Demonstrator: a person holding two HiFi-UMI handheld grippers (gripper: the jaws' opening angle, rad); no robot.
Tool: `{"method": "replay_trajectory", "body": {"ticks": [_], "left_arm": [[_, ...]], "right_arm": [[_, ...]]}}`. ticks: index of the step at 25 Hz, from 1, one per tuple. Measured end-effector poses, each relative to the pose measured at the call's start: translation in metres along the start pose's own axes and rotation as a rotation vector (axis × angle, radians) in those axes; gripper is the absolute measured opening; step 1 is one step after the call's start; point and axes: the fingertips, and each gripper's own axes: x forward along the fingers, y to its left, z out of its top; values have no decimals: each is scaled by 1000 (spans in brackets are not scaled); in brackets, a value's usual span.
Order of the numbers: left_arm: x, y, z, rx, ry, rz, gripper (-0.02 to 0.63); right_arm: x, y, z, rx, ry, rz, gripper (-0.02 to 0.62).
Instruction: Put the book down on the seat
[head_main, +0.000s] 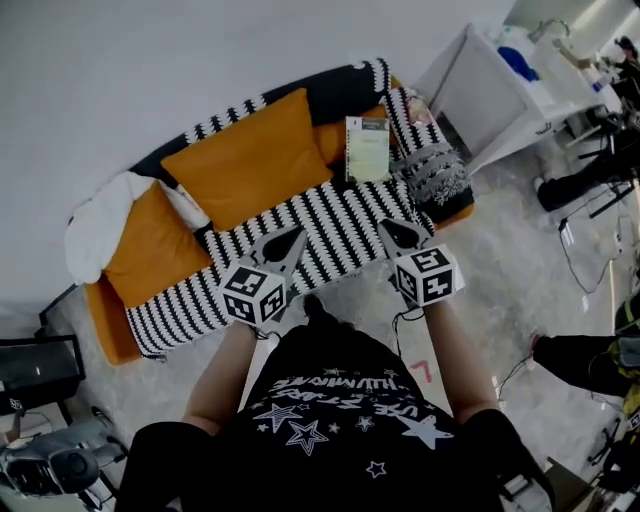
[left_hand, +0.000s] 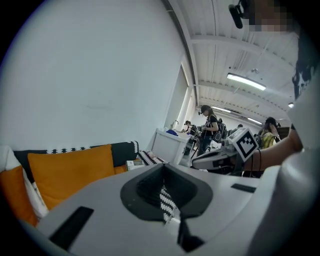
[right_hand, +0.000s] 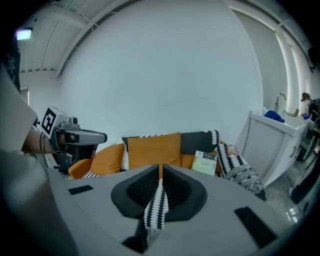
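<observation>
A pale green book (head_main: 367, 148) stands propped against the sofa's backrest at the right end, above the striped seat (head_main: 330, 225); it also shows in the right gripper view (right_hand: 204, 162). My left gripper (head_main: 290, 238) hovers over the seat's front edge, jaws together with nothing between them (left_hand: 162, 172). My right gripper (head_main: 392, 228) hangs beside it over the seat's right part, short of the book, also shut and empty (right_hand: 160, 170). Only the striped seat cover shows through the thin slit between each pair of jaws.
A large orange cushion (head_main: 250, 160) and a smaller one (head_main: 150, 245) lean on the backrest, with a white cloth (head_main: 100, 220) at the left end. A grey patterned cushion (head_main: 435, 175) lies right of the book. A white cabinet (head_main: 490, 90) stands at the right; people (left_hand: 210, 127) beyond.
</observation>
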Motion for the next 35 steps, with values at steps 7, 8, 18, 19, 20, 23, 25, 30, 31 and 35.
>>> {"method": "replay_trajectory", "body": {"ticks": [7, 8, 18, 19, 20, 23, 25, 30, 31, 35], "left_arm": [[19, -76, -15, 53, 43, -68, 9], [21, -83, -16, 56, 46, -76, 9], [8, -106, -13, 82, 49, -108, 9], [4, -105, -14, 79, 47, -111, 9], [-1, -104, -15, 77, 45, -114, 9], [-21, -98, -22, 76, 46, -131, 9], [-36, -94, -27, 83, 46, -155, 9], [-79, -77, -38, 136, 52, -211, 9], [-89, -72, -39, 135, 48, -217, 9], [-122, -50, -40, 130, 22, -234, 9]], "right_arm": [[-50, -28, -47, 105, -27, -35, 40], [-56, -31, -53, 115, -27, -41, 40], [-97, -29, -84, 211, -50, -109, 40], [-99, -25, -84, 212, -50, -115, 40], [-99, -20, -84, 211, -51, -120, 40], [-98, 0, -80, 205, -59, -135, 40], [-97, 15, -76, 200, -68, -154, 40], [-90, 65, -69, 227, -104, -205, 40], [-87, 77, -69, 235, -108, -208, 40], [-74, 120, -66, 235, -112, -220, 40]]}}
